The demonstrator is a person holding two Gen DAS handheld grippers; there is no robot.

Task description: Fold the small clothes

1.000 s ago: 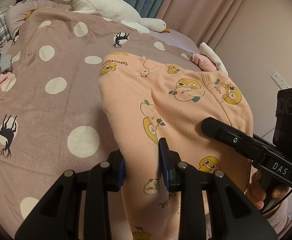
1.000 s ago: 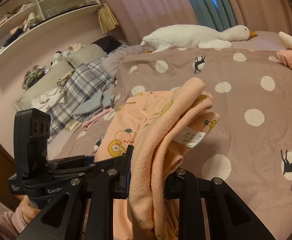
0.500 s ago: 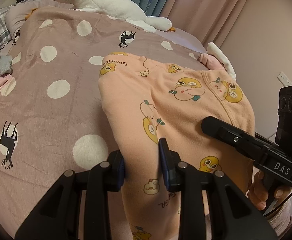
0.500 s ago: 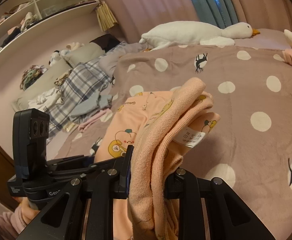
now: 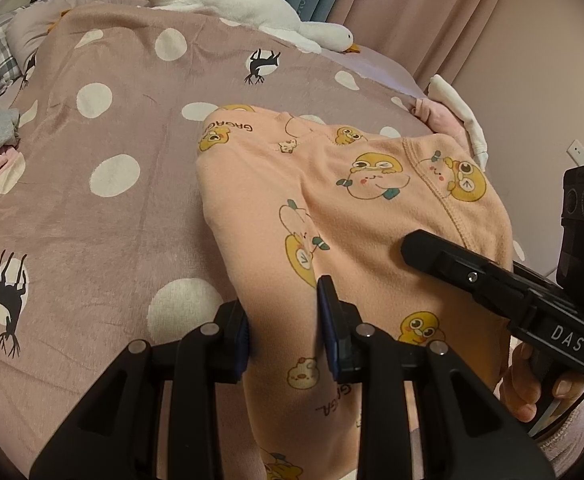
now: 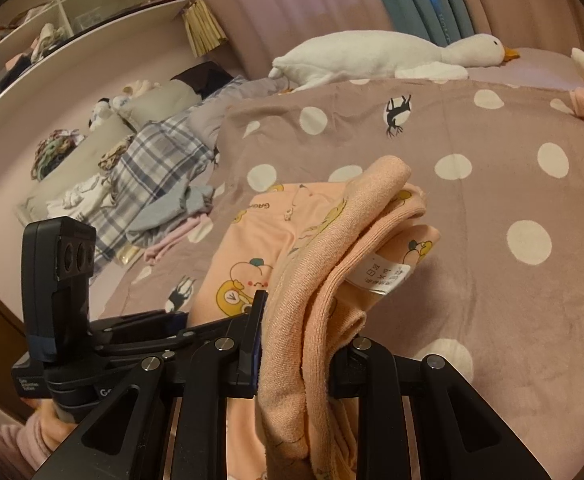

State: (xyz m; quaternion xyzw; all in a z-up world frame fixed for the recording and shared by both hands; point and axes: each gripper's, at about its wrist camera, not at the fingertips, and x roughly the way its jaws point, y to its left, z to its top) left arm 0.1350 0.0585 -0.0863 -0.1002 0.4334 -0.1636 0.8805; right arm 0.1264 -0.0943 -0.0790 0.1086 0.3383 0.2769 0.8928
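Peach fleece is what you are holding: the small printed garment [image 5: 356, 208] is lying partly on the polka-dot bedspread [image 5: 104, 208], on the near side of the bed from the white goose plush [image 5: 236, 0], with its near end lifted off the bed in both tools. I judge it light, soft and limp, with a fuzzy face that should not be slipping in the pads; it is sagging wherever you are not supporting it, so it will be draping rather than holding a crease by itself. You are best taking it at the doubled edges and the stitched seam, where the layers are thickest, and keeping both holds level so the fold line is staying straight.

Your left gripper [image 5: 284, 320] is clenching a ridge of the cloth, jaws pressed in on either side. Your right gripper [image 6: 296, 344] is gripping a thick bunched wad of several layers.

Your left camera is showing the printed face spread flat toward the goose, the curved seam, and the right tool reaching over the cloth. Your right camera is showing what that view is missing: the stacked folded edges, the white care label [image 6: 380, 274] hanging from them, and, left of the goose, the plaid clothes pile [image 6: 148, 184] and wall shelves [image 6: 72, 20].
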